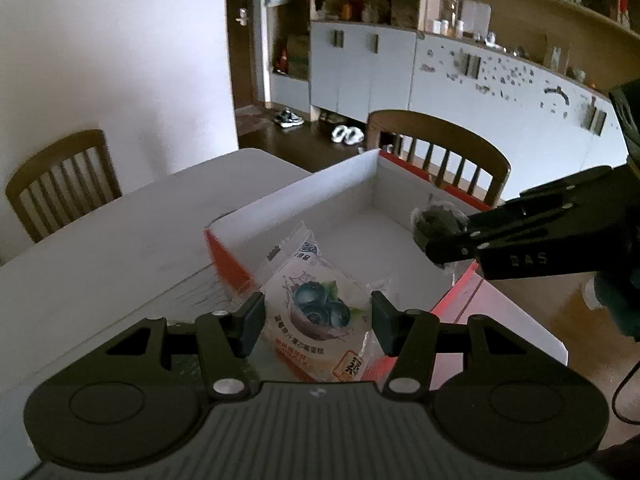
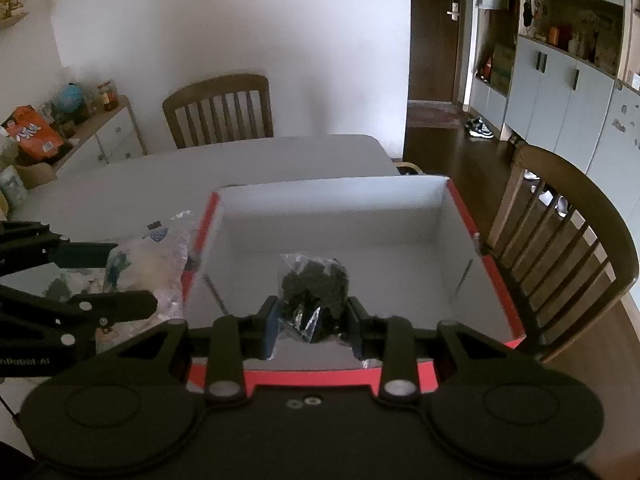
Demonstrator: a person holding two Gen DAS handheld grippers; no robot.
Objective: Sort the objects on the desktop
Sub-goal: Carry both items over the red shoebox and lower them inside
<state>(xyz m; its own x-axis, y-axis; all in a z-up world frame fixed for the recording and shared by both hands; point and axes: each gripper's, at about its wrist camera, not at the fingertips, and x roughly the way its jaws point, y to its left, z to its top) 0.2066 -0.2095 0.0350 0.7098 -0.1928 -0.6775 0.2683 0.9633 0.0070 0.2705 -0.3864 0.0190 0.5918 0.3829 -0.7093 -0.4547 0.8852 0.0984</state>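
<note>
While both packets hang in the air, nothing lies in the box yet.
The left tongs clamp the blueberry cake packet at the box's near-left corner; the right tongs pinch a dark wrapped snack over the open interior. Walls stand low; the surface beyond looks bare, a chair crowds the right.

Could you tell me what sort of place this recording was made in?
Most likely a home dining room: wooden slat-back chairs around a white table, wall cabinets with cluttered shelves, and shoes on the floor.
</note>
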